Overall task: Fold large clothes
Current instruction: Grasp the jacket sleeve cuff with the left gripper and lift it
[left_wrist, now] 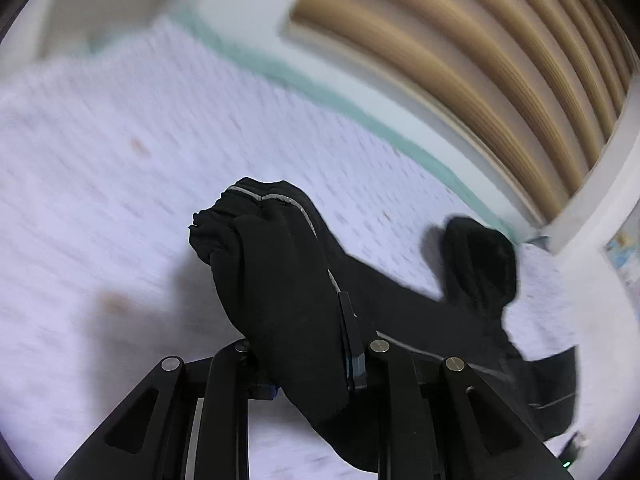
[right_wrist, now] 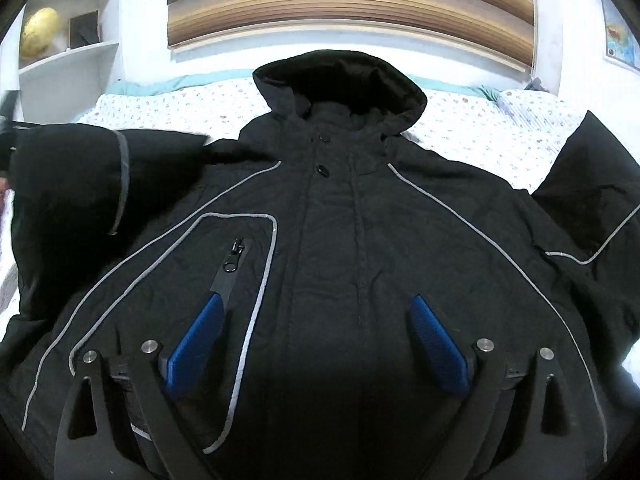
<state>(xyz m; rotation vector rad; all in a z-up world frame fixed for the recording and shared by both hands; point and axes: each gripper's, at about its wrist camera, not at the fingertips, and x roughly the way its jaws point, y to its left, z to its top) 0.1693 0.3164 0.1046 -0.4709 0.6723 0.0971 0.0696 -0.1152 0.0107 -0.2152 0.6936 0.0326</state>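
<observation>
— Lying flat on the bed (right_wrist: 168, 108), front up, is that black jacket (right_wrist: 340, 240), hood (right_wrist: 340, 80) toward the wall?

— Yes. One sleeve (left_wrist: 276, 264) is bunched up and pinched in the left gripper (left_wrist: 308, 360), jaws narrowed tight on it.

— And the other one?

— The right gripper (right_wrist: 316, 344) hangs over the chest, jaws wide, blue pads (right_wrist: 438, 344) gripping nothing.

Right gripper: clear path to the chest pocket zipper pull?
Probably yes. The right gripper is open over the jacket front, and the zipper pull lies exposed just beyond its left finger, nothing covering it.
</observation>
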